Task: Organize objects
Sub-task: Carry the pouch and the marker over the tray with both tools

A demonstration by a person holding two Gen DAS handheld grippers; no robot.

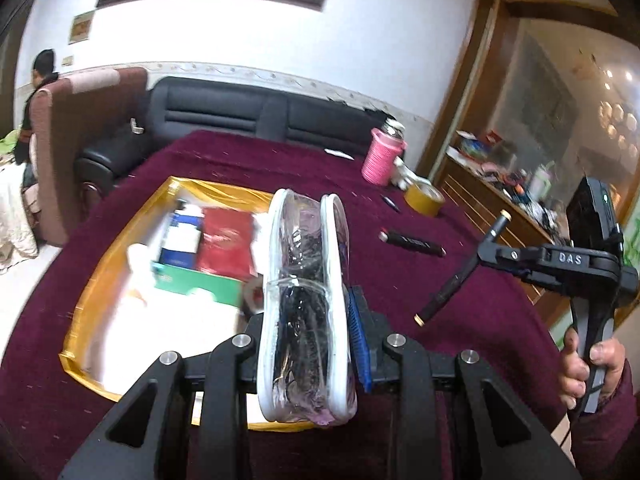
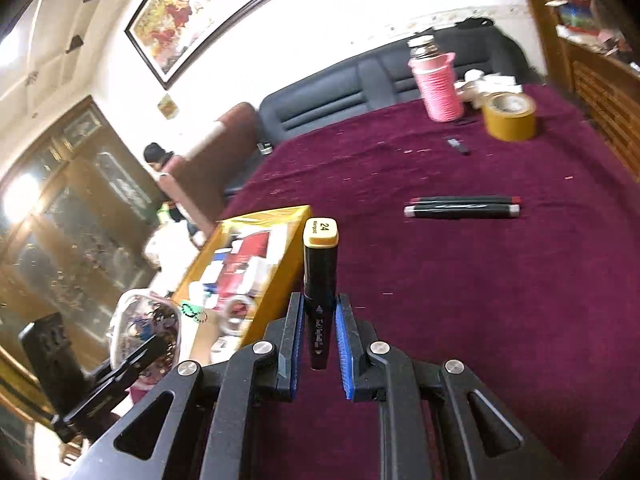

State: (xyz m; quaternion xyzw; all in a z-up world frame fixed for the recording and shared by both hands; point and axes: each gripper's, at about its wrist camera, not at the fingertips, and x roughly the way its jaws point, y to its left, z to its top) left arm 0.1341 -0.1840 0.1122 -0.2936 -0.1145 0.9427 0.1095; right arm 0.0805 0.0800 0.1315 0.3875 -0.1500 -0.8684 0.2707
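My left gripper [image 1: 306, 316] is shut on a clear pouch [image 1: 304, 280] with white trim and dark cords inside, and holds it upright above the near right corner of a gold-rimmed box [image 1: 80, 300]. My right gripper [image 2: 320, 320] is shut on a black marker [image 2: 320, 280] whose yellow cap reads 24; it stands upright above the maroon cloth. In the left wrist view the right gripper [image 1: 486, 254] hangs at the right with that marker [image 1: 452, 280]. The right wrist view shows the pouch [image 2: 144, 328] at lower left, in the left gripper [image 2: 136, 354], beside the box [image 2: 280, 264].
Two black markers [image 2: 464, 206] lie side by side on the maroon tablecloth [image 2: 520, 300]. A pink bottle [image 2: 438, 84], a tape roll [image 2: 510, 116] and a small dark item [image 2: 458, 145] sit at the far end. The box holds cartons and packets. A black sofa [image 1: 224, 112] and a seated person [image 1: 38, 92] are beyond.
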